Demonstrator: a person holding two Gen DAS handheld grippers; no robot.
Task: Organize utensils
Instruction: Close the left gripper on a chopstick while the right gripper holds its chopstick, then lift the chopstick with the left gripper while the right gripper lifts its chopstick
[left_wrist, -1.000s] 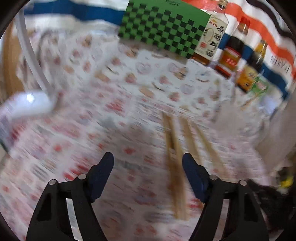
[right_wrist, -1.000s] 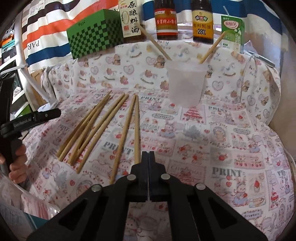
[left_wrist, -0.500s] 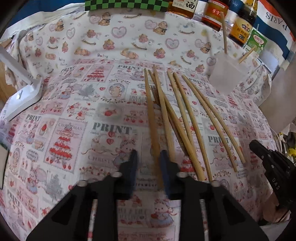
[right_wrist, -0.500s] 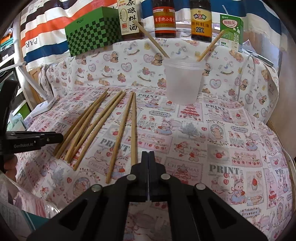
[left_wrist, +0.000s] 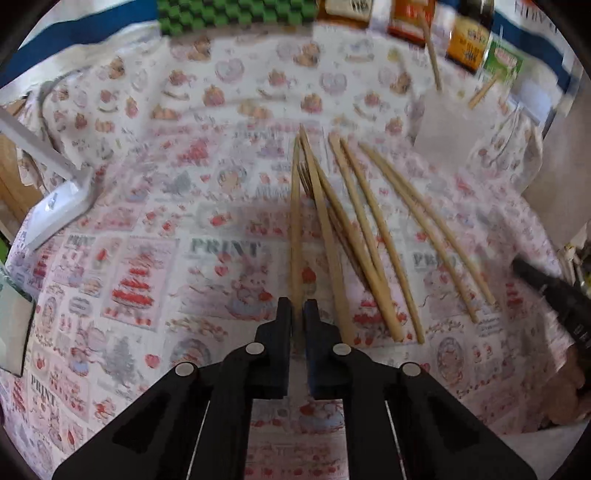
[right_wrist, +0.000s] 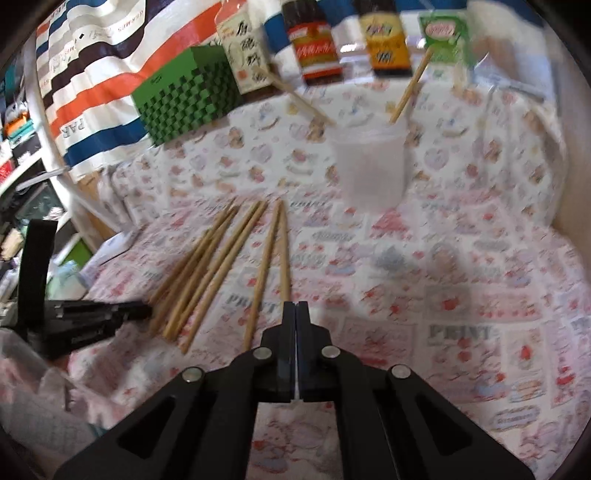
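Note:
Several bamboo chopsticks (left_wrist: 369, 236) lie fanned on the printed tablecloth; they also show in the right wrist view (right_wrist: 221, 266). My left gripper (left_wrist: 297, 308) is shut on the near end of the leftmost chopstick (left_wrist: 295, 229), which still rests on the cloth. A translucent plastic cup (right_wrist: 369, 166) stands at the back with two chopsticks (right_wrist: 410, 85) in it; it also shows in the left wrist view (left_wrist: 450, 125). My right gripper (right_wrist: 295, 306) is shut and empty, over the near end of the rightmost chopstick (right_wrist: 283, 254).
A green checkered box (right_wrist: 188, 96), sauce bottles (right_wrist: 314, 40) and a green carton (right_wrist: 443, 33) line the back. A white lamp base (left_wrist: 55, 210) sits at the left edge. The left gripper shows in the right wrist view (right_wrist: 144, 310).
My left gripper swung toward the chopsticks, came down and closed from wide open onto the leftmost chopstick. My right gripper stayed shut and moved forward toward the cup.

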